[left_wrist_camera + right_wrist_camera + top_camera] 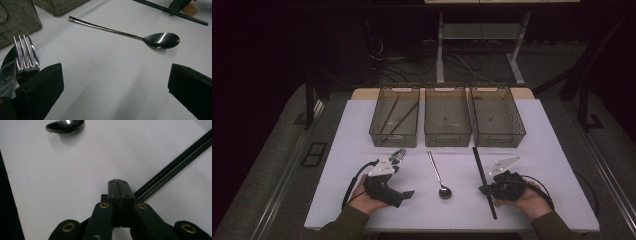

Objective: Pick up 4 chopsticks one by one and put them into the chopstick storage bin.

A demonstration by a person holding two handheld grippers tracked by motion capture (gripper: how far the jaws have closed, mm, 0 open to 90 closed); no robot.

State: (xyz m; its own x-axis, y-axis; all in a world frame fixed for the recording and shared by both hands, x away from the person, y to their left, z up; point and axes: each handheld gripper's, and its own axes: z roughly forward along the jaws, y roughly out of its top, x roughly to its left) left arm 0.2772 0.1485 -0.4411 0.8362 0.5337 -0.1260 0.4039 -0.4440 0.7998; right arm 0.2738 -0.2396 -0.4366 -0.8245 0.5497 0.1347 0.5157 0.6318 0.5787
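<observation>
White bench top [532, 150] carries three smoke-grey clear plastic bins [447, 115] in a row at the far edge. Left bin holds two dark chopsticks [398, 118]; the other two look bare.

Loose cutlery on the bench — one polished steel spoon [439, 176] at centre, bowl toward the person; one steel fork [26, 56] and one steel knife [7, 72], both beside the left gripper [404, 175]. One pair of black chopsticks [483, 177] lies lengthwise at right.

Left gripper: fingers [42, 87] spread wide, nothing between them, resting on the bench just beside the fork.

Right gripper [117, 185]: fingers [113, 188] pressed together — the black chopsticks run just behind them, touching or nearly so; whether they are pinched I cannot tell.

No readable brands, labels or writing on any item.
</observation>
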